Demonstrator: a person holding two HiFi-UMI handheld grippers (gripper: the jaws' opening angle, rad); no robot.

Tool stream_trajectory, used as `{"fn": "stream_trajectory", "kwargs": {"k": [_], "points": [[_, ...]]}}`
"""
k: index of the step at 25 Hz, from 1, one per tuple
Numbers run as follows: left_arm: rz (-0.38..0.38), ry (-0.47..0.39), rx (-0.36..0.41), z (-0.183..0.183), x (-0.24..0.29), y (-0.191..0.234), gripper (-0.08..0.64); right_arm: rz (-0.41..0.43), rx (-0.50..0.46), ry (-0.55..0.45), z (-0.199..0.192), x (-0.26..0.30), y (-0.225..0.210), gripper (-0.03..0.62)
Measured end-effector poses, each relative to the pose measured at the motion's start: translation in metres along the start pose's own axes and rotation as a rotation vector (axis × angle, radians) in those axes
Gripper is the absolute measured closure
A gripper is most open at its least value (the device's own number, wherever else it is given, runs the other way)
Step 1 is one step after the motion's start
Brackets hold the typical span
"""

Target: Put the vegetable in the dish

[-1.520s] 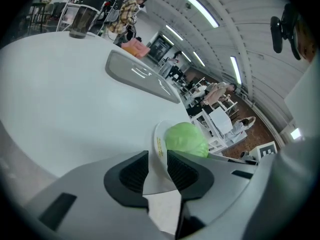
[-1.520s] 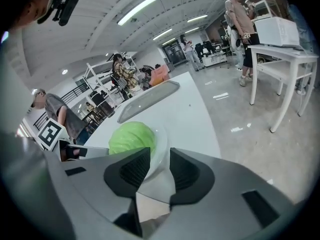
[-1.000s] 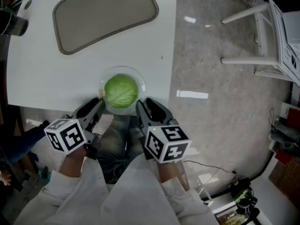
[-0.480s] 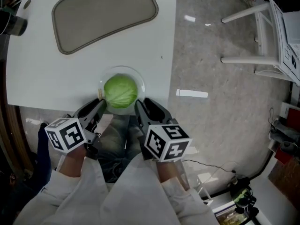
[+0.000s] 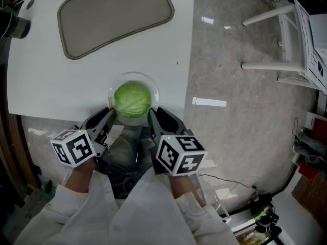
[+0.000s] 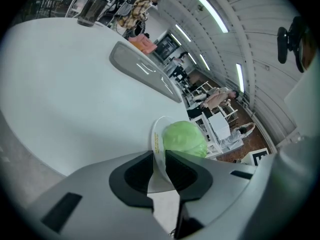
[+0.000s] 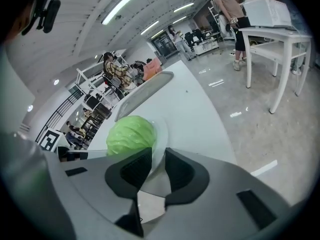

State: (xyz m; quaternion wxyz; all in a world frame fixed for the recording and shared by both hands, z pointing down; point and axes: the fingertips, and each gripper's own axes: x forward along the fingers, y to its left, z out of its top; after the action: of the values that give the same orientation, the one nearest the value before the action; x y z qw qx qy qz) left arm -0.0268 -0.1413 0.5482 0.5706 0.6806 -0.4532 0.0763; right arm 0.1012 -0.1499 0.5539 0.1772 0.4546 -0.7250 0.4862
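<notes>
A round green cabbage (image 5: 133, 100) sits in a clear glass dish (image 5: 152, 87) at the near edge of the white table (image 5: 51, 80). My left gripper (image 5: 109, 114) is shut on the dish's near-left rim, and my right gripper (image 5: 153, 115) is shut on its near-right rim. In the left gripper view the thin rim of the dish (image 6: 156, 136) runs down between the jaws of the left gripper (image 6: 159, 160), with the cabbage (image 6: 184, 138) just beyond. In the right gripper view the dish (image 7: 161, 136) passes between the jaws of the right gripper (image 7: 158, 165), with the cabbage (image 7: 129, 134) to the left.
A grey oblong tray (image 5: 115, 17) lies at the far side of the table. A dark cup (image 5: 13, 25) stands at the far left. The table's right edge (image 5: 189, 60) drops to a speckled floor, where a white stand (image 5: 291, 40) is at the right.
Both grippers and the dish stay almost still. A dark-clothed figure at the lower left has gone from view.
</notes>
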Motion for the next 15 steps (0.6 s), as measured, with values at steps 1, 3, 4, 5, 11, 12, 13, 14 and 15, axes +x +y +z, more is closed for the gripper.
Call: {"fn": "stream_trajectory", "kwargs": {"k": [1,3,4,5,11,12,13,14,15], "points": [[0.005,-0.005,0.003,-0.0002,-0.0005,0.0009,0.481,-0.007,0.001,-0.007,-0.0005,0.0000,-0.0004,0.506],[0.014,-0.011,0.006,-0.0006,-0.0005,0.0016,0.494,-0.012,0.008,-0.019,-0.0003,-0.0007,-0.0014,0.514],[0.016,-0.013,0.004,-0.0007,-0.0002,0.0015,0.499,-0.013,0.013,-0.022,0.0000,-0.0012,-0.0019,0.514],[0.016,-0.015,-0.004,-0.0008,0.0000,0.0016,0.502,-0.013,0.018,-0.022,0.0000,-0.0014,-0.0022,0.515],[0.020,-0.031,-0.044,-0.0001,0.0010,0.0013,0.505,-0.005,0.063,-0.031,0.0001,-0.0018,-0.0033,0.525],[0.022,-0.035,-0.049,0.0001,0.0010,0.0013,0.505,-0.006,0.067,-0.033,0.0002,-0.0019,-0.0033,0.526],[0.021,-0.040,-0.057,0.0002,0.0010,0.0014,0.505,-0.007,0.070,-0.033,0.0003,-0.0021,-0.0035,0.526],[0.019,-0.044,-0.065,0.0003,0.0009,0.0015,0.505,-0.009,0.071,-0.032,0.0006,-0.0022,-0.0036,0.528],[0.017,-0.047,-0.067,0.0004,0.0010,0.0015,0.506,-0.011,0.072,-0.031,0.0009,-0.0022,-0.0038,0.529]]}}
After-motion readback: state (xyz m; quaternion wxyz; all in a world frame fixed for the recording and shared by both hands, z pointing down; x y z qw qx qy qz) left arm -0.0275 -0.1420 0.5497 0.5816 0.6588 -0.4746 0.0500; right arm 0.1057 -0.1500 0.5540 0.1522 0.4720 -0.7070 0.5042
